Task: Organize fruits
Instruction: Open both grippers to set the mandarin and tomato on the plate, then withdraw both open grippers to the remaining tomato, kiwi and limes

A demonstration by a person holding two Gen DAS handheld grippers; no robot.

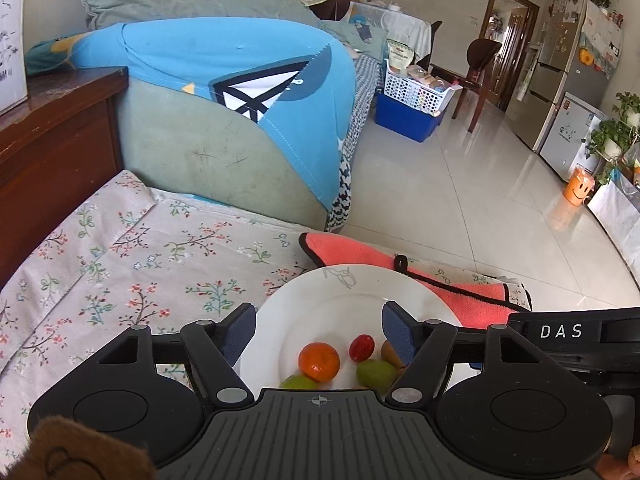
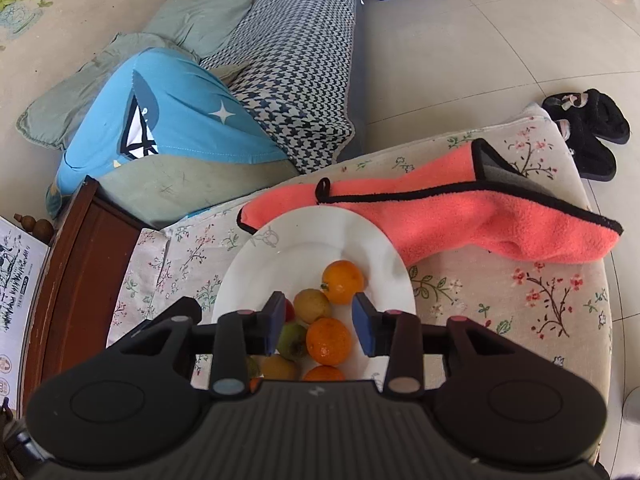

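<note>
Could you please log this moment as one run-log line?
left gripper: open, empty | right gripper: open over orange | fruits on white plate

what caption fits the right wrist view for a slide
Right gripper open above a white plate of oranges and green fruit on a floral cloth, coral towel behind.
</note>
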